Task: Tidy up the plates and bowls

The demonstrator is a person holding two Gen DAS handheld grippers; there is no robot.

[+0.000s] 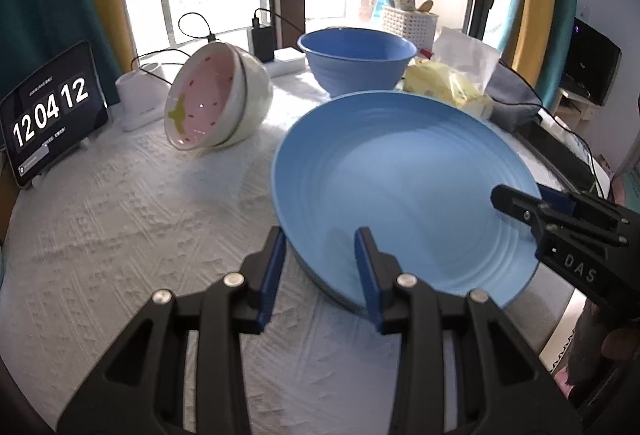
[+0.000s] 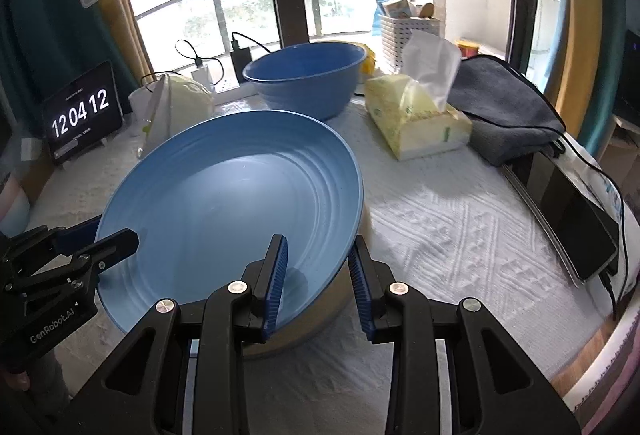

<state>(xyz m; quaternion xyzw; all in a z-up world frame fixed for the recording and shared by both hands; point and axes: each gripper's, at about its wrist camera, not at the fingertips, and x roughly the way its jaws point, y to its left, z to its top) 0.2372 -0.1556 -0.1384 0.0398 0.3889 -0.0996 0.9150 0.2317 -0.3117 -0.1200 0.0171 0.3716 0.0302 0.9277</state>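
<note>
- At the near middle of the counter (image 2: 460, 219), the big blue plate (image 1: 400, 187) sits tilted, its far rim up, with both tools at its near edge.
- Left tool (image 1: 320, 271) straddles the plate's near-left rim, one finger outside and one over the inner face; the jaws look spread, with a gap to the rim, so no pinch yet as far as I can judge.
- Right tool (image 2: 316, 275) straddles the near-right rim likewise; its jaws stand close around the edge, but I cannot tell whether the pads actually press it.
- Step in hand, by my reading: taking a two-sided hold on the plate before moving it to its place.
- Next move calls for both tools to close squarely on the rim, then a level lift; the surface looks smooth and may slip if gripped by one side only.
- Behind the plate stands the deep blue bowl (image 1: 356, 63), upright and near the window.
- Left of it, the pink strawberry bowl (image 1: 200, 103) lies tipped on its side, nested in a white bowl (image 1: 252, 95).
- A yellow tissue pack (image 2: 416, 119) and a grey cloth (image 2: 508, 111) lie to the right, well apart from the plate.
- A tablet clock (image 1: 52, 111) and a white cup (image 1: 140, 95) stand at far left.
- The tipped bowls sit nearest the plate's left path and could be knocked.
</note>
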